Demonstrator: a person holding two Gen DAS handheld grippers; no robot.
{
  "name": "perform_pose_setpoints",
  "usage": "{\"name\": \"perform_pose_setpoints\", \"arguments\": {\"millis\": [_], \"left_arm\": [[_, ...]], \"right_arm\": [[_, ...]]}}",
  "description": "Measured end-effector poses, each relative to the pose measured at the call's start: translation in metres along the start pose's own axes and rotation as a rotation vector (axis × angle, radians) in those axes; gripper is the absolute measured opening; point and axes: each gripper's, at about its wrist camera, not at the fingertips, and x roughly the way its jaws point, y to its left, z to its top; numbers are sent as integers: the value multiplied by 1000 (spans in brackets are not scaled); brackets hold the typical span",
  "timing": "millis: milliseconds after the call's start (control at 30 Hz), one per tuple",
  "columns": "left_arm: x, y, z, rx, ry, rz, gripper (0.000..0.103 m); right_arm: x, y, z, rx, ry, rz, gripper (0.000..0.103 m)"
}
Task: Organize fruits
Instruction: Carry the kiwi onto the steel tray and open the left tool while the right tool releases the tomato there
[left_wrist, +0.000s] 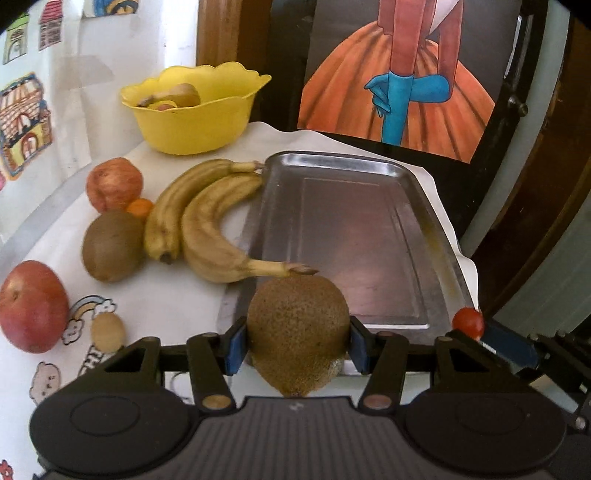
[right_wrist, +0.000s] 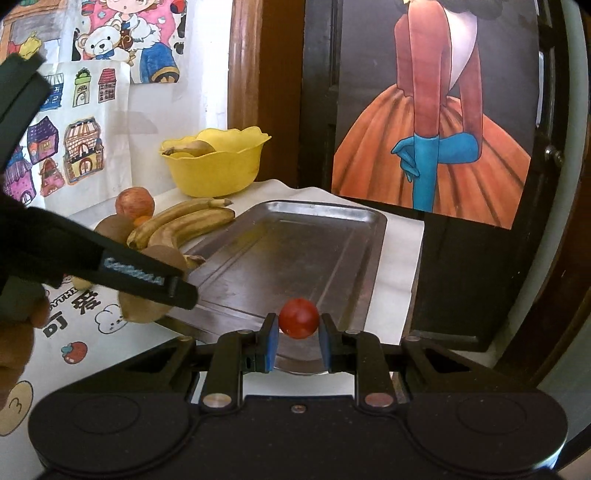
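The left gripper (left_wrist: 297, 341) clamps a kiwi (left_wrist: 297, 332) and the right gripper (right_wrist: 298, 338) pinches a cherry tomato (right_wrist: 298, 318), with the empty steel tray (right_wrist: 373, 236) stretching lengthwise toward 12 o'clock from both, the right nearer.

This looks like a home, probably a child's room or family corner. Colourful hand-drawn house pictures (right_wrist: 79, 155) and a cartoon poster with a teddy bear (right_wrist: 122, 33) are taped to the far white wall. On the right, a painted figure in an orange dress (left_wrist: 399, 92) hangs on a dark wooden door (right_wrist: 317, 110). A sticker-decorated table (left_wrist: 166, 302) holds a yellow fruit bowl (left_wrist: 192, 107).
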Motion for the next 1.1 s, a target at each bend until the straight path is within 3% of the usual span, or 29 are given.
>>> {"name": "perform_pose_setpoints", "arguments": {"millis": [633, 767, 867, 933, 967, 1033, 1100], "left_arm": [[24, -22, 12, 37, 29, 33, 59], [23, -20, 13, 37, 37, 24, 60], [19, -16, 13, 26, 25, 14, 64], [14, -14, 12, 20, 17, -1, 76], [11, -12, 11, 17, 10, -10, 78], [4, -8, 9, 8, -4, -22, 83], [-2, -3, 8, -7, -15, -30, 85]], "right_arm": [[13, -16, -5, 32, 17, 52, 26], [12, -16, -4, 36, 15, 50, 30], [10, -13, -4, 32, 11, 44, 38], [8, -12, -4, 33, 9, 32, 53], [6, -12, -5, 41, 7, 29, 58], [1, -11, -5, 52, -4, 21, 78], [-4, -8, -4, 49, -10, 14, 82]]}}
